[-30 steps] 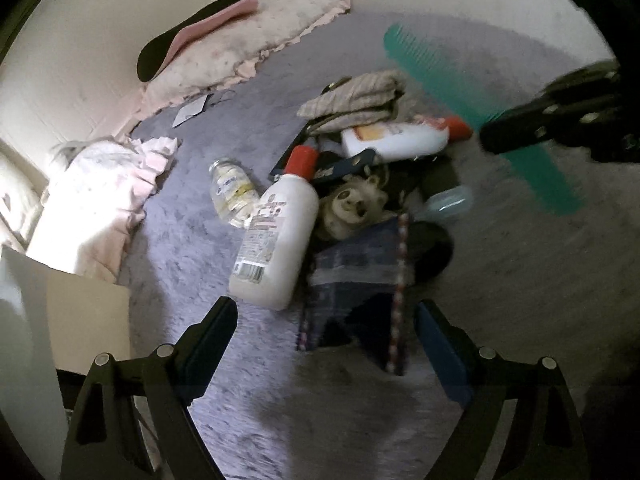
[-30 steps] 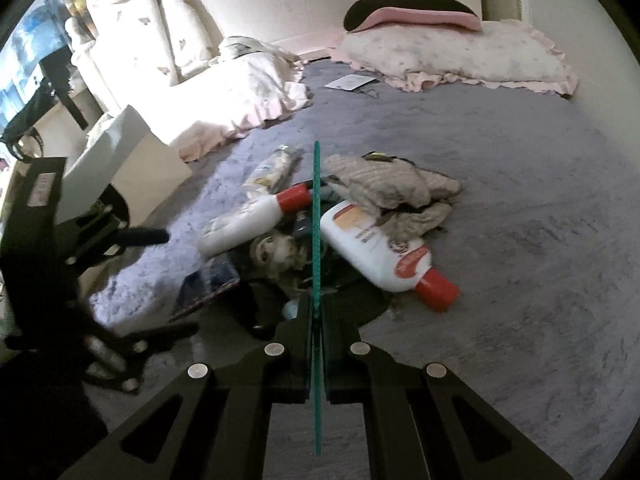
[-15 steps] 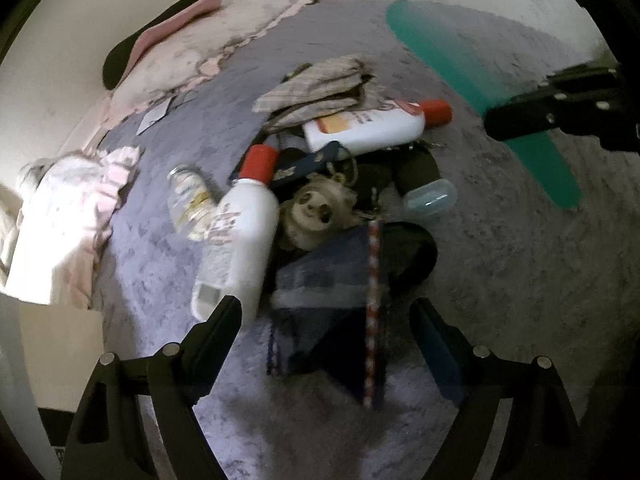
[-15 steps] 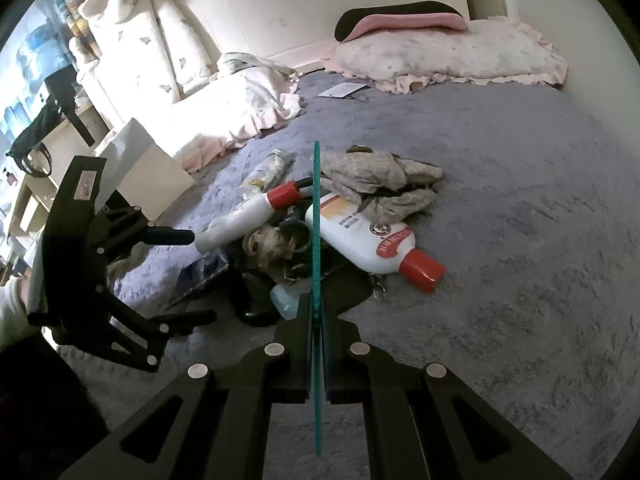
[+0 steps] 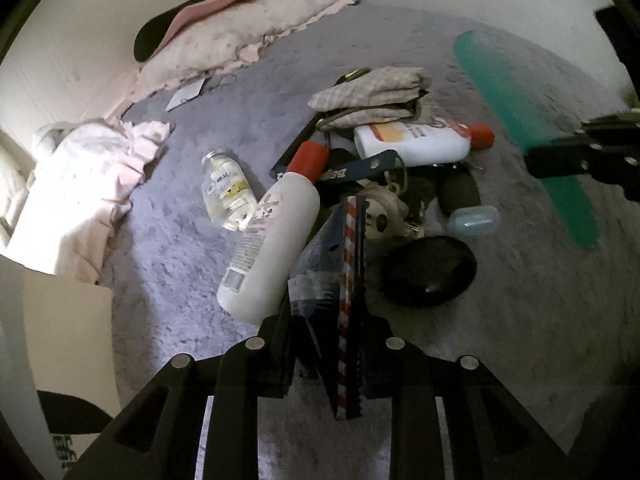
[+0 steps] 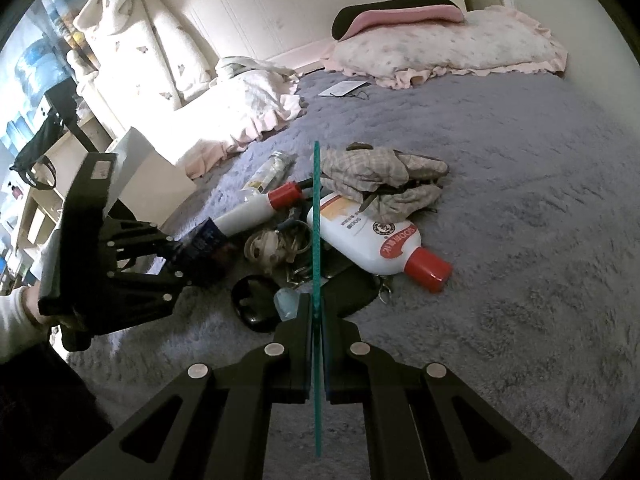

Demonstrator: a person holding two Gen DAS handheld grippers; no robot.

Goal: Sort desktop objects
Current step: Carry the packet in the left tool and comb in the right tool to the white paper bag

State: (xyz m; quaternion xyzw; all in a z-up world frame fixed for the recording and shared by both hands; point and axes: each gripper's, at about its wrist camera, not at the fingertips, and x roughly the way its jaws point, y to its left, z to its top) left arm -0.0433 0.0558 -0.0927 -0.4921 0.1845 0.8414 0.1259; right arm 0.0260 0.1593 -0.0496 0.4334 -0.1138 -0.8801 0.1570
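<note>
A heap of objects lies on the grey fleece bedspread (image 5: 168, 264): two white bottles with red caps (image 5: 272, 248) (image 5: 416, 142), a small glass jar (image 5: 228, 192), a plaid cloth (image 5: 368, 96), a panda keychain (image 5: 380, 212), a black oval case (image 5: 428, 272) and a pale blue capsule (image 5: 474, 220). My left gripper (image 5: 324, 320) is closing, its jaws pinching a dark blue packet with a red-and-white striped edge (image 5: 332, 264), which stands edge-on. The right wrist view shows the same packet (image 6: 208, 240) tilted up in it. My right gripper (image 6: 316, 312) is shut on a thin green comb (image 6: 317, 220) above the heap.
A frilled pink pillow (image 6: 440, 48) lies at the headboard and a bunched pink-white blanket (image 5: 80, 184) at the left. A white box (image 5: 60, 320) stands at the bed's edge. A paper tag (image 5: 184, 96) lies near the pillow. A sleeve (image 6: 16, 320) shows behind the left gripper.
The left jaws, wide apart over the blue packet before, have come together on it and the packet now stands edge-on between them. The right gripper still holds the comb.
</note>
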